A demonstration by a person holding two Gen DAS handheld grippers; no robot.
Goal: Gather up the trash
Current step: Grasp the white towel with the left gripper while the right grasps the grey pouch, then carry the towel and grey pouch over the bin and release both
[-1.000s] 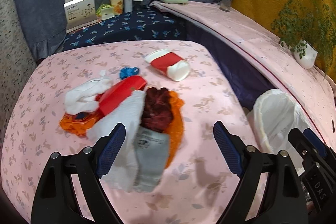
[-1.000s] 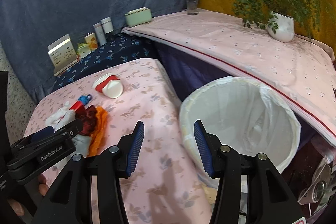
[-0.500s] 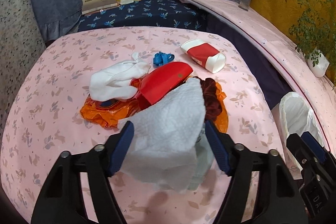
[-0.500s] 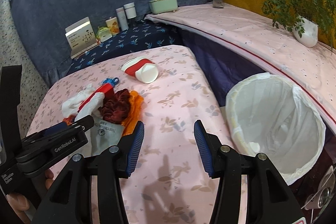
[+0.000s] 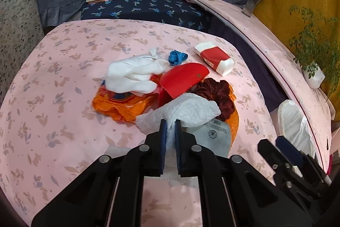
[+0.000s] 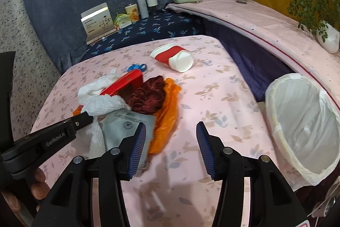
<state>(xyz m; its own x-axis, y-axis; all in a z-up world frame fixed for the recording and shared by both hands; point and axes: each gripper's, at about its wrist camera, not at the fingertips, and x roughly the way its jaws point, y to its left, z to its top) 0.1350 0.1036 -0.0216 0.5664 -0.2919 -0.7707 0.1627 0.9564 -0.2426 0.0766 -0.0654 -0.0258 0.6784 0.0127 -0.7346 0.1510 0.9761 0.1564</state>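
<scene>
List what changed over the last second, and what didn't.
The left tool advanced onto the trash pile, and its jaws are closing on the white paper towel. The right tool swung from the lined bin toward the pile, open and empty. Other trash stayed put.

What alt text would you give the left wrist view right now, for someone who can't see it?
The left gripper is closing on a white paper towel at the near edge of a trash pile on a pink floral tablecloth. The pile holds an orange wrapper, white cloth and red case; a lined bin sits right.
</scene>
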